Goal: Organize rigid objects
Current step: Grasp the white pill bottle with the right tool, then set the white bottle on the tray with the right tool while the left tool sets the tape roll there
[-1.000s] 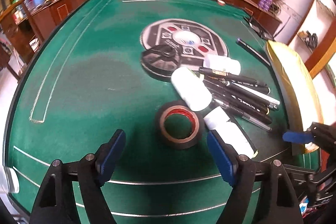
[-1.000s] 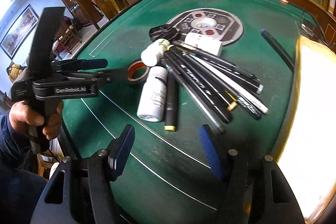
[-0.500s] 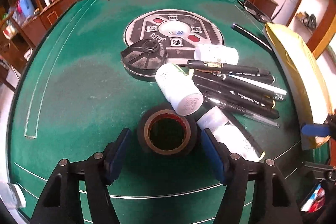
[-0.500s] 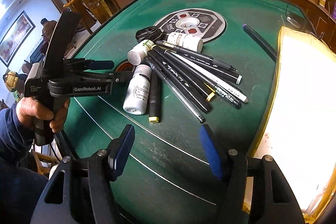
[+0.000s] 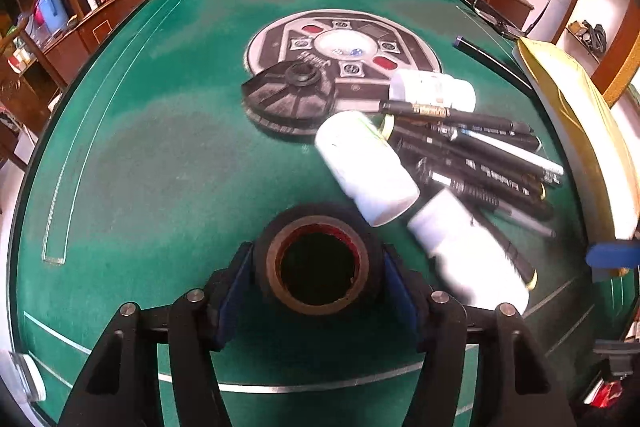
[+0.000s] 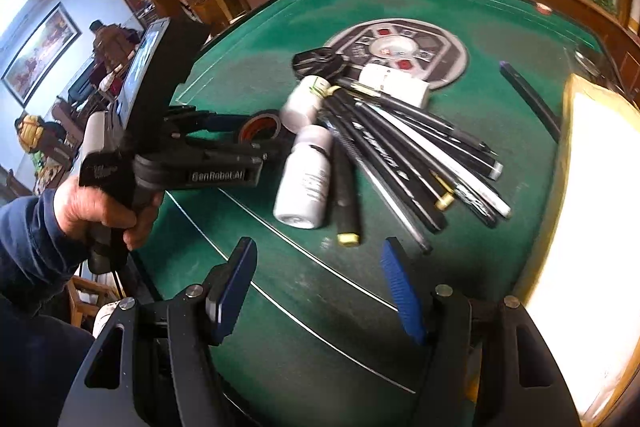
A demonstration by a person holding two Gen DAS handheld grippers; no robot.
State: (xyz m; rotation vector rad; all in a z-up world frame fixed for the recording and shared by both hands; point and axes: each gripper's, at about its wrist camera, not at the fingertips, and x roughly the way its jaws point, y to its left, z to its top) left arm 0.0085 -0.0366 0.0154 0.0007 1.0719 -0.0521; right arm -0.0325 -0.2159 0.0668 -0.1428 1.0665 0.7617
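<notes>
Left tool down and closer since a second ago, jaws just been closing, pads now flanking tape roll and seemingly touching both its sides; roll lying flat on green bench, just beside two white bottles; black pens fanned out beyond bottles, black disc behind; right tool unclenched, nothing between its pads, hovering over bare felt near pen tips; gloveless hand on left tool's grip.
</notes>
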